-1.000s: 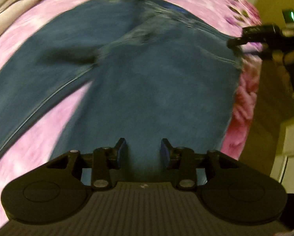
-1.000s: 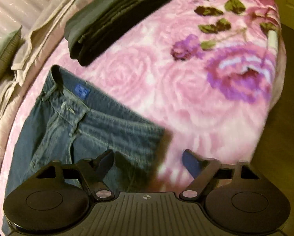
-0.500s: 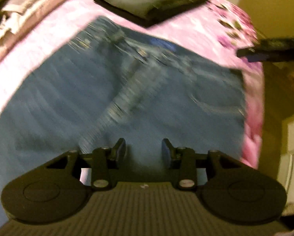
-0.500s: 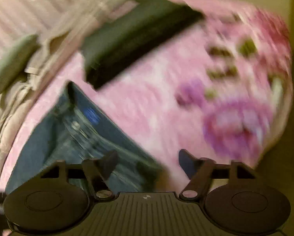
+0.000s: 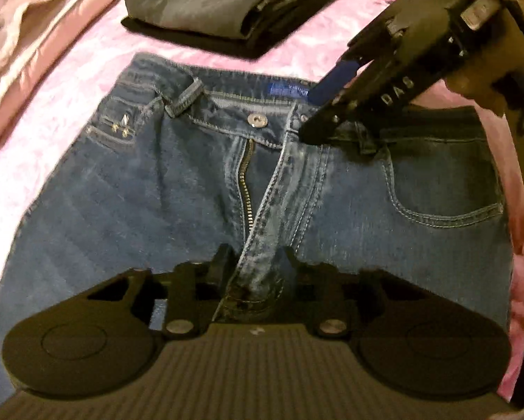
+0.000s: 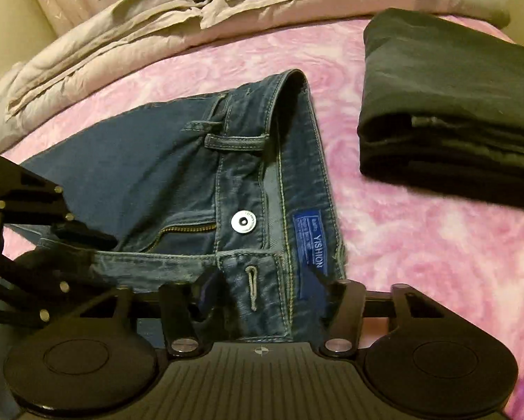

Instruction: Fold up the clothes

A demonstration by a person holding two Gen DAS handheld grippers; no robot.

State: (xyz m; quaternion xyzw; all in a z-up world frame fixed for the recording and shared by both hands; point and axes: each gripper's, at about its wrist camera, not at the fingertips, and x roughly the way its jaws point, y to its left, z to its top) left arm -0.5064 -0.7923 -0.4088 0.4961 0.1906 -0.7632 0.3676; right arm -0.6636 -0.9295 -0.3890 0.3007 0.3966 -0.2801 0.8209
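Observation:
Blue jeans [image 5: 164, 189] lie front-up on the pink floral bedspread [image 5: 97, 52], unbuttoned with the zipper open. My left gripper [image 5: 253, 259] is open, its jaws on either side of the fly flap low at the crotch. My right gripper [image 6: 267, 276] is open around the waistband [image 6: 262, 273] at the buttonhole, beside the blue label [image 6: 311, 241]. It also shows in the left wrist view [image 5: 332, 112], coming in from the right. The left gripper shows at the left edge of the right wrist view [image 6: 83, 245] by the fly.
A stack of folded dark clothes [image 5: 241, 3] lies beyond the waistband, also in the right wrist view [image 6: 451, 105]. Beige bedding and pillows [image 6: 157, 31] are heaped at the head of the bed. The bed's edge [image 5: 521, 210] and floor are on the right.
Both grippers moved in on the top of the jeans. The left came up to the fly. The right swung from the bed's edge onto the waistband, its jaws now around it.

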